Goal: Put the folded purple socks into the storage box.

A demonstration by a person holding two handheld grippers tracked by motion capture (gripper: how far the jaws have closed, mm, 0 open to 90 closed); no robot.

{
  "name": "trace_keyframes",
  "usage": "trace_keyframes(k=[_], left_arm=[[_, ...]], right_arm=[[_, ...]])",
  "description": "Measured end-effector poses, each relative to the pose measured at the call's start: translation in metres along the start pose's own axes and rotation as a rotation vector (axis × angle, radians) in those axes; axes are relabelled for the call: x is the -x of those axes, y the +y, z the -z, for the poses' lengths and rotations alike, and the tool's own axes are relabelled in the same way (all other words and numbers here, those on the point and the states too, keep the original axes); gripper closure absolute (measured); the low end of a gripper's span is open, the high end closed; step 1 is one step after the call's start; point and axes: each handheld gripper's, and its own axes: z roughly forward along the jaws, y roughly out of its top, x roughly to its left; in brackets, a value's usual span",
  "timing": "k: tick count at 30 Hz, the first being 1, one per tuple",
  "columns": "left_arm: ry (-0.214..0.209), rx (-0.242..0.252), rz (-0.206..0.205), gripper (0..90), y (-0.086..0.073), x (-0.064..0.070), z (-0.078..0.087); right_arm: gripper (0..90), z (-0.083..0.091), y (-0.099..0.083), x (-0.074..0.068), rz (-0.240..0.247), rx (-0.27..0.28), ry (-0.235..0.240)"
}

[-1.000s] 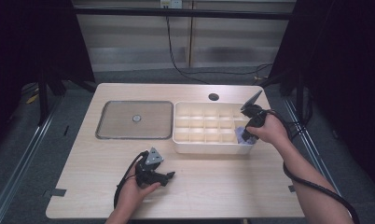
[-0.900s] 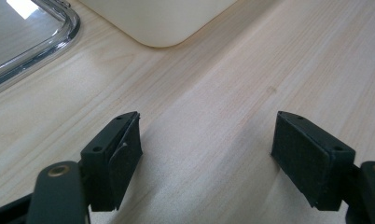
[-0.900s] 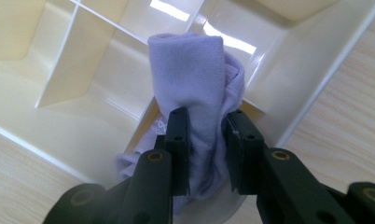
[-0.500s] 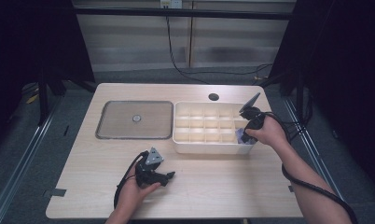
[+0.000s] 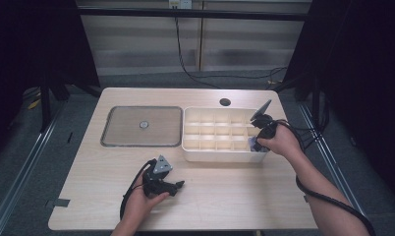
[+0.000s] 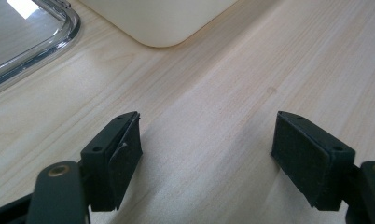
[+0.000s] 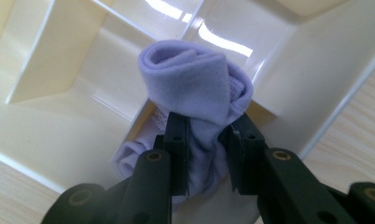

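Lilac sock roll [image 7: 195, 84] sits pinched in the right tool [image 7: 208, 135], low over the organizer's [image 5: 220, 155] near-right corner cell; release remains. Left tool [image 6: 206, 154] gapes wide, idle on the worktop [image 5: 235, 196].

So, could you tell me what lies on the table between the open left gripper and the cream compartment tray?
Nothing: in the left gripper view, bare pale wood runs from the left gripper to the cream compartment tray.

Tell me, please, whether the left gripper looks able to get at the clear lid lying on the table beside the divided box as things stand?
Probably yes. The left gripper rests open on the bare table, holding nothing, and the clear lid lies flat ahead of it with nothing between them. The right gripper is busy at the box with a rolled cloth.
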Motion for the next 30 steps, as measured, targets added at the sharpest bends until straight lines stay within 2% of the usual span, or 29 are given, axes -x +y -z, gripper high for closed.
trace_keyframes(k=[7, 14, 20, 30], left_arm=[[0.000, -0.001, 0.000, 23.5, 0.000, 0.000, 0.000], [0.001, 0.006, 0.010, 23.5, 0.000, 0.001, 0.000], [0.001, 0.009, 0.009, 23.5, 0.000, 0.001, -0.001], [0.004, 0.007, 0.003, 23.5, 0.000, 0.000, 0.000]], right_arm=[[70.3, -0.001, 0.001, -0.006, 0.034, -0.013, -0.040], [69.0, 0.000, 0.002, -0.001, 0.026, -0.017, -0.003], [68.7, 0.004, 0.005, 0.000, 0.032, -0.035, -0.004], [66.3, 0.016, 0.008, 0.000, 0.042, -0.032, -0.001]])
